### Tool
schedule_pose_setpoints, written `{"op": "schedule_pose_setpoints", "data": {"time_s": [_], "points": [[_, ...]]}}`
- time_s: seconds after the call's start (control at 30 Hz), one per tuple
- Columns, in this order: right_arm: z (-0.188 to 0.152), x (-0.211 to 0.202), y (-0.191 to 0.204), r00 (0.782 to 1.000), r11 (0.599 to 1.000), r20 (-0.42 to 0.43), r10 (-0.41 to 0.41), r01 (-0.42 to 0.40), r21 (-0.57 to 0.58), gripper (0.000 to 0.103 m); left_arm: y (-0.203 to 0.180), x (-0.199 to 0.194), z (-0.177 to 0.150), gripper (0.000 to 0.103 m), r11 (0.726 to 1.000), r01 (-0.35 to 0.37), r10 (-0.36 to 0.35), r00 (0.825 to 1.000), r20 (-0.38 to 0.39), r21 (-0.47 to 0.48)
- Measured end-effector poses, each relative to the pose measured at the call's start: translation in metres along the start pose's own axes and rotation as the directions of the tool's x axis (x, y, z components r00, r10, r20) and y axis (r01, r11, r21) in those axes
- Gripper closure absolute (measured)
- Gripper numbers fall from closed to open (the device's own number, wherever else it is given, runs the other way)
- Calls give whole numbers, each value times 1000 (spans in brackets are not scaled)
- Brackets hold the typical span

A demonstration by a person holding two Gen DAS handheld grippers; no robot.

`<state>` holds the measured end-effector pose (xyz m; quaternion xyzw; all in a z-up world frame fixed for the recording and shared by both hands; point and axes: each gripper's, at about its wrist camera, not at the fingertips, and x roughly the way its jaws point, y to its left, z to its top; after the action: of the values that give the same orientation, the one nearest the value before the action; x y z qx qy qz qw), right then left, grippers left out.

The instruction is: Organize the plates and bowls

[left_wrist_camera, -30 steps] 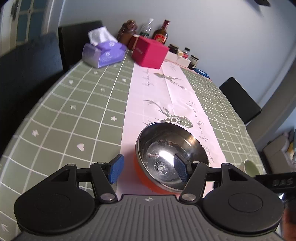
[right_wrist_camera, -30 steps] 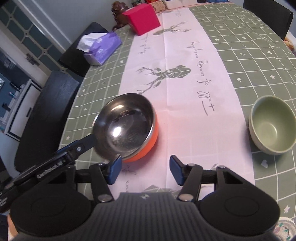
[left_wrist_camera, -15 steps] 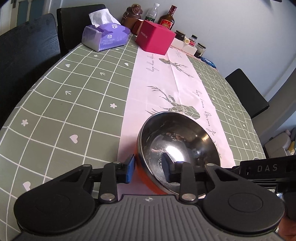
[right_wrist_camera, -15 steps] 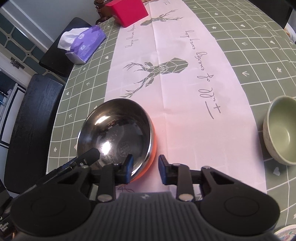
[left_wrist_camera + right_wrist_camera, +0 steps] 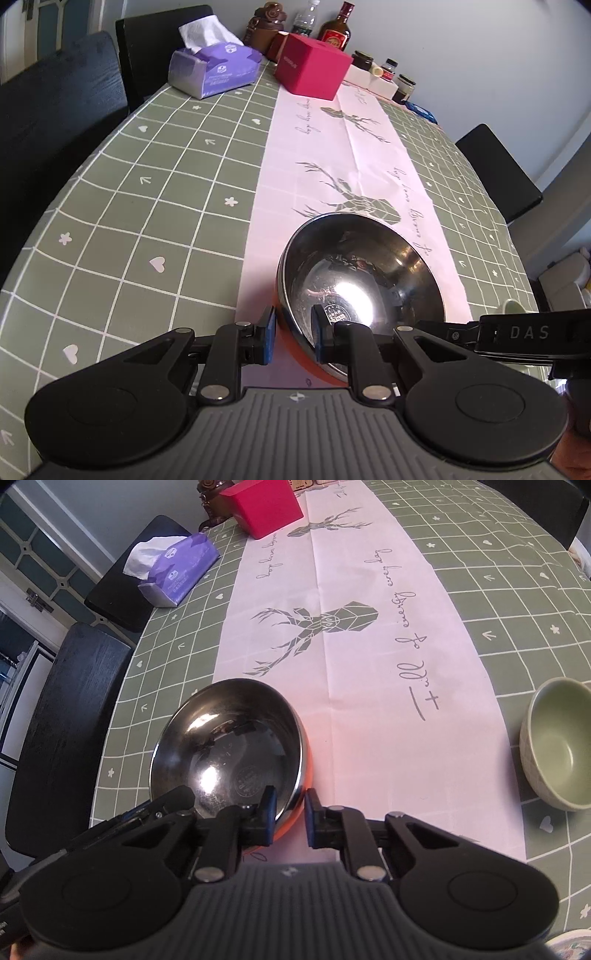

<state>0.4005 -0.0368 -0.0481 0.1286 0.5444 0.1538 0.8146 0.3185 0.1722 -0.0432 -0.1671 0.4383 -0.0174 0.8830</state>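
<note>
A steel bowl with an orange outer wall stands on the pink runner. My left gripper straddles the near-left rim, one blue pad outside and one inside. Its jaws are closing and the pads meet the wall. In the right wrist view the same bowl has my right gripper across its near-right rim. Those jaws are closing too, with the rim pinched between them. A pale green ceramic bowl sits empty to the right, apart from both grippers.
A purple tissue box, a red box and several bottles and jars stand at the table's far end. Black chairs line the left edge, another chair the right. A patterned plate rim shows at bottom right.
Both grippers' jaws have gone from wide apart to closed on the steel bowl's rim, one at each side. The bowl itself has stayed in place on the runner.
</note>
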Motion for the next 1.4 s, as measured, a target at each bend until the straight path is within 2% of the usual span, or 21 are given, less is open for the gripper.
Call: {"op": "schedule_pose_setpoints", "data": {"time_s": [0.4, 0.67, 0.8, 1.07, 1.27, 1.4], "points": [[-27, -64, -9, 999, 998, 45, 7, -5, -60, 91, -44, -51, -16, 81, 995, 7, -6, 1000, -13, 102], [-48, -113, -21, 998, 996, 61, 33, -28, -87, 91, -69, -91, -28, 81, 989, 43, -35, 997, -63, 140], [-66, -139, -26, 997, 992, 61, 44, -36, -117, 91, -84, -112, -38, 81, 980, 56, -37, 994, -105, 191], [-104, -170, -45, 999, 988, 17, 44, -41, -148, 92, -104, -128, -71, 81, 966, 90, -28, 968, -248, 241], [-123, -164, -58, 999, 989, -23, 40, -43, -145, 93, -111, -121, -91, 80, 961, 79, 14, 944, -330, 267], [-129, -156, -65, 998, 989, -45, 36, -42, -140, 93, -115, -115, -100, 80, 957, 63, 44, 934, -355, 282]]}}
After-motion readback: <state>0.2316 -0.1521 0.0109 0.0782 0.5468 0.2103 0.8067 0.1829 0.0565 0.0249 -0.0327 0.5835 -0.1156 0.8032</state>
